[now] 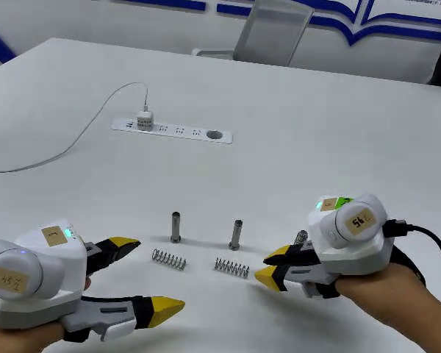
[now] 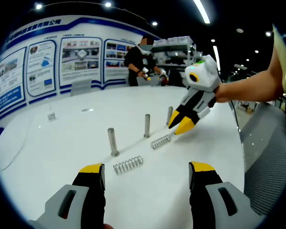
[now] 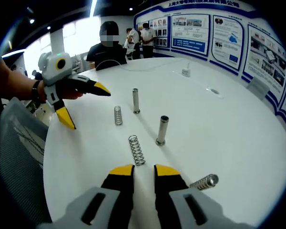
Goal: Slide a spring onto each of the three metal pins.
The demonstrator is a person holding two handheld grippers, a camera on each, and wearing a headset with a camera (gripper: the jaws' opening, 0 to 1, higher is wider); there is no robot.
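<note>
Two bare metal pins (image 1: pixel 176 226) (image 1: pixel 236 234) stand upright on the white table (image 1: pixel 294 140). A third pin (image 1: pixel 300 237) carries a spring and stands just behind my right gripper (image 1: pixel 272 267), whose jaws are open by a narrow gap with nothing between them. Two loose springs (image 1: pixel 168 259) (image 1: pixel 231 268) lie flat in front of the bare pins. My left gripper (image 1: pixel 147 273) is wide open and empty, to the left of the nearer spring (image 2: pixel 128 164). From the right gripper view, a spring (image 3: pixel 136 150) lies just ahead of the jaws, and the sprung pin (image 3: pixel 204 182) is at the lower right.
A white power strip (image 1: pixel 173 130) with a plug and a cable lies farther back on the table. A grey chair (image 1: pixel 272 29) stands at the far edge. People stand in the background (image 3: pixel 108 45). The table's near edge runs close behind both grippers.
</note>
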